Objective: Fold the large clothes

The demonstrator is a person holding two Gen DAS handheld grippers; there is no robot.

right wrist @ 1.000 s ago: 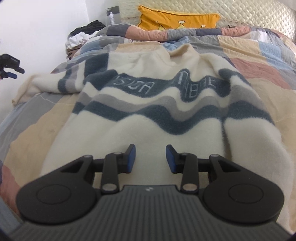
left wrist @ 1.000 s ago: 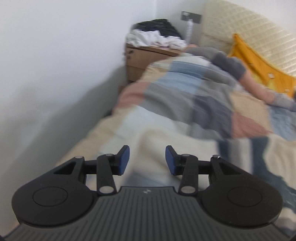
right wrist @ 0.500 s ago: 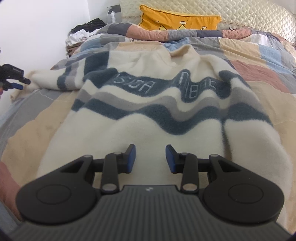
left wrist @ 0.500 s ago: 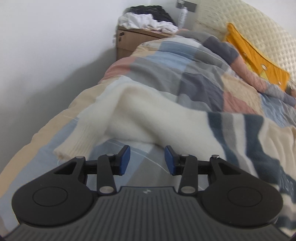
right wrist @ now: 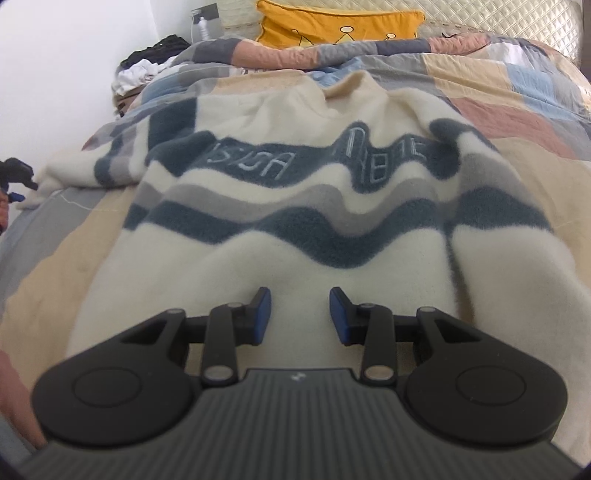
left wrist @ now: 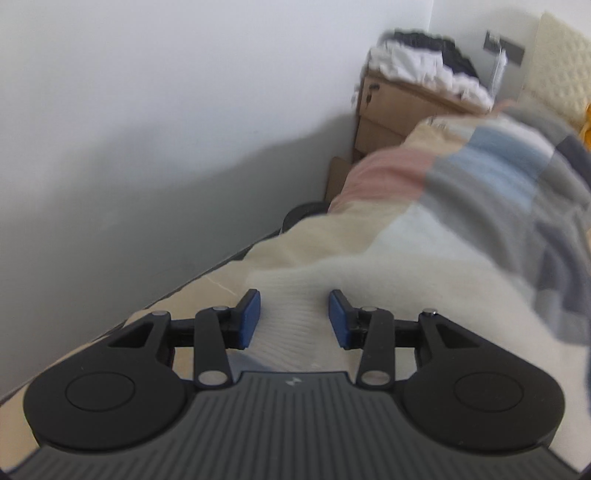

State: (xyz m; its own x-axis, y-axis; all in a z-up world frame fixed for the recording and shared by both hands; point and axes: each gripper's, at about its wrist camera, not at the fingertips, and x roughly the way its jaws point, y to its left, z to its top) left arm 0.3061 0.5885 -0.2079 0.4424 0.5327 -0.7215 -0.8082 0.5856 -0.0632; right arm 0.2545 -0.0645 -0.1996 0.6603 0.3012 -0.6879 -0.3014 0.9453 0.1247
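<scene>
We see a fluffy cream sweater [right wrist: 295,184] spread flat on the patchwork quilt [right wrist: 517,96] of the bed, its chest crossed by wavy navy and grey bands with pale lettering stitched into the upper navy band. The knit looks thick and brushed, with soft, rounded folds. Our right hand-held gripper [right wrist: 299,317] hovers over the plain cream lower part of the sweater, its blue pads apart with nothing pinched between them. Our left hand-held gripper [left wrist: 293,319] points at the ribbed cuff of a cream sleeve [left wrist: 303,306] near the bed's edge by the white wall [left wrist: 147,110]; its jaws stand apart too, and the cuff lies between the pads, though the blur keeps us from telling whether they touch it. A yellow cushion [right wrist: 340,22] leans on the quilted headboard [right wrist: 498,14], and a wooden nightstand [left wrist: 399,107] carries crumpled clothes [left wrist: 417,62].
</scene>
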